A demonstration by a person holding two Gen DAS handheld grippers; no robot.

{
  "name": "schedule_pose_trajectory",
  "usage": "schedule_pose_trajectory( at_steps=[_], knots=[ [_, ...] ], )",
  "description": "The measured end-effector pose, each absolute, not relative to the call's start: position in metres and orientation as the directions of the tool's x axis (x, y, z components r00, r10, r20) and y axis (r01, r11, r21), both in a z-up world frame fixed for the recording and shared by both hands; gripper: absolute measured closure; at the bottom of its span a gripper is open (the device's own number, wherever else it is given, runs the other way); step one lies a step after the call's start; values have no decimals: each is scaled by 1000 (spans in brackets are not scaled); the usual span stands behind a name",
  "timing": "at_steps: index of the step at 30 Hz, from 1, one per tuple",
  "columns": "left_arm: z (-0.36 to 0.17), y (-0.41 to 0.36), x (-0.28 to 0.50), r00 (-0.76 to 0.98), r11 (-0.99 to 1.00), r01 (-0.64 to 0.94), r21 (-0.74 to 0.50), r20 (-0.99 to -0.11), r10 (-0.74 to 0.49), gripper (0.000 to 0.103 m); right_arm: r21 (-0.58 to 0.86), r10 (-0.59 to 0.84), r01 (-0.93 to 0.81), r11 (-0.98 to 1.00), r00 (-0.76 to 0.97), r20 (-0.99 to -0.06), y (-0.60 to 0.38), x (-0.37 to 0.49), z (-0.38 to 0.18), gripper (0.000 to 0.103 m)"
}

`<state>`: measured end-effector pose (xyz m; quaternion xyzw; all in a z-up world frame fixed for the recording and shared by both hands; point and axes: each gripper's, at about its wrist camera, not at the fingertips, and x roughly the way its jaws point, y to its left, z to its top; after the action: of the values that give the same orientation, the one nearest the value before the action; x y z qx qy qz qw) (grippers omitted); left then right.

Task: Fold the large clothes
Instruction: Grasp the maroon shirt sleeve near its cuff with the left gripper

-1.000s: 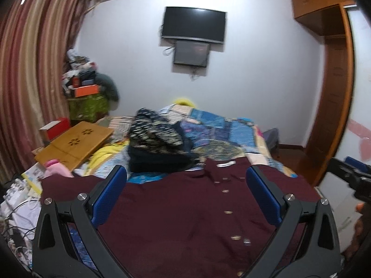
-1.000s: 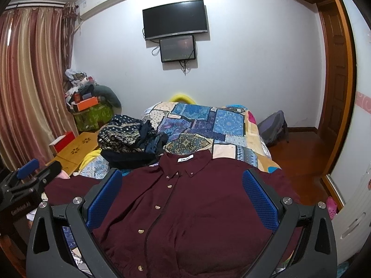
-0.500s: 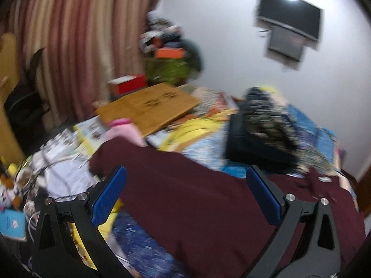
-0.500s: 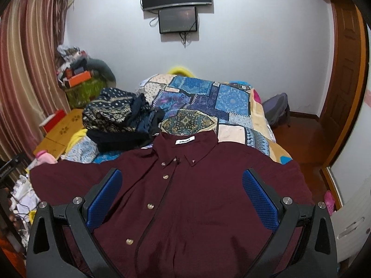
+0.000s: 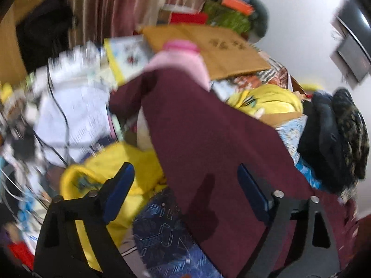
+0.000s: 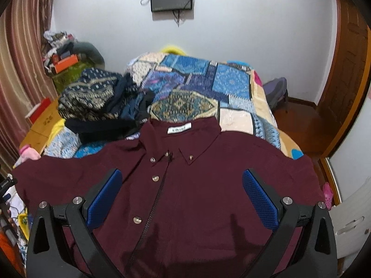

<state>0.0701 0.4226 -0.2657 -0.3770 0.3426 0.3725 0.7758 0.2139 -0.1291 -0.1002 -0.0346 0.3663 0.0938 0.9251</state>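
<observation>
Left wrist view: left gripper (image 5: 185, 192) tilts down, jaws narrowing over shirt sleeve (image 5: 197, 120).

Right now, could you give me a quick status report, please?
Left hand-held gripper jaws just been closing, over sleeve edge, nothing gripped. Right hand-held gripper open above maroon shirt, spread buttoned on bed. Clothes pile beside collar.

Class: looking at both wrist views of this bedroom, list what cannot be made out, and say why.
- Left wrist: papers and cables, motion-blurred.
- Left wrist: maroon button-up shirt, sleeve cuff hangs off the bed.
- Right wrist: shirt hem, behind right tongs.
- Right wrist: white collar label, print too small.
</observation>
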Motion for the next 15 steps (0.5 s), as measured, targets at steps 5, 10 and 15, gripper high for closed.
schedule_pose_trajectory(
  at_steps=[5, 10, 15],
  knots=[
    [-298, 442, 69, 550, 373, -813, -448, -800, 239, 32, -3, 138, -200, 980, 689, -711, -126, 226, -108, 0],
    [-298, 449, 75, 621, 372, -768, -521, -749, 231, 66, 10, 145, -200, 980, 672, -726, -128, 232, -111, 0],
    [-264, 447, 86, 573, 436, -798, -415, -746, 339, 95, 27, 156, -198, 980, 674, -722, -132, 230, -108, 0]
  ],
)
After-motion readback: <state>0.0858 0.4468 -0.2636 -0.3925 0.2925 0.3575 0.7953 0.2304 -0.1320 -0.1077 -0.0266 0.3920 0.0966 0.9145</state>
